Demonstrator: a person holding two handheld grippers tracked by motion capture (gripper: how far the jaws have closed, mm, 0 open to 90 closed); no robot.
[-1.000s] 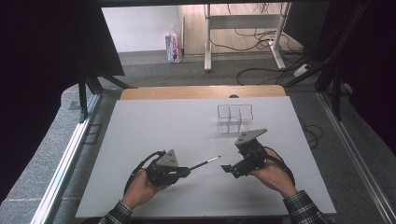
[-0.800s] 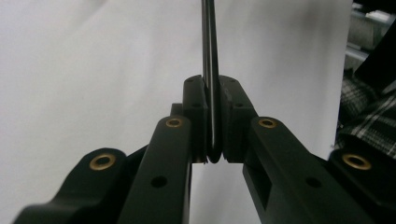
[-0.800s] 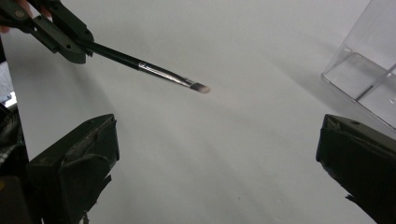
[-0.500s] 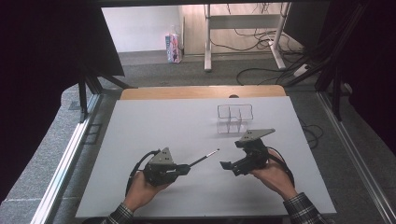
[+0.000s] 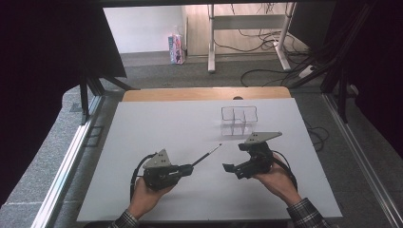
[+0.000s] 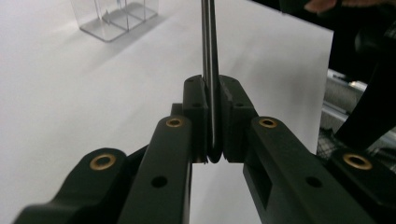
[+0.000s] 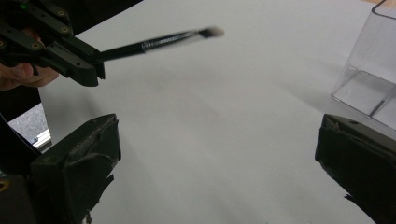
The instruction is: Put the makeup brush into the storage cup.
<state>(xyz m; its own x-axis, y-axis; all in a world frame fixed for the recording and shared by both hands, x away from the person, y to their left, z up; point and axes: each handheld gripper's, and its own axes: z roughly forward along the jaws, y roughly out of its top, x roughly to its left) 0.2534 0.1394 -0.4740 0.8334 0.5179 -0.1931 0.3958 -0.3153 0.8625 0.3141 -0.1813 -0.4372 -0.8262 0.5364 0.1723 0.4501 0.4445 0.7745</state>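
The slim black make-up brush with a metal ferrule and a small dark tip (image 5: 205, 156) sits clamped by its handle end between the jaws of the left gripper (image 5: 186, 168), above the white desk (image 5: 142, 128) and off its surface. In the left gripper view the brush shaft (image 6: 208, 70) runs straight out from between the 2 closed pads, and in the right gripper view the tip (image 7: 212, 31) points toward the clear plastic organiser box with 4 compartments (image 5: 239, 120).

Compared with the picture from 1 second back, the brush tip now points slightly higher and more toward the box, while the left hand has shifted little. The right gripper (image 5: 233, 169) has drawn a touch away from the brush tip, which was near its jaws before, and its jaws stand wide apart with nothing between them. That suggests the brush belongs to the left gripper alone, and the likely step in hand is carrying it toward the box, which stands well apart from the tip at the far side of the desk.

Counted: 1 brush, 1 organiser box, 2 grippers, 2 hands. Beyond the desk, 1 small printed carton (image 5: 176, 48) stands on the floor.
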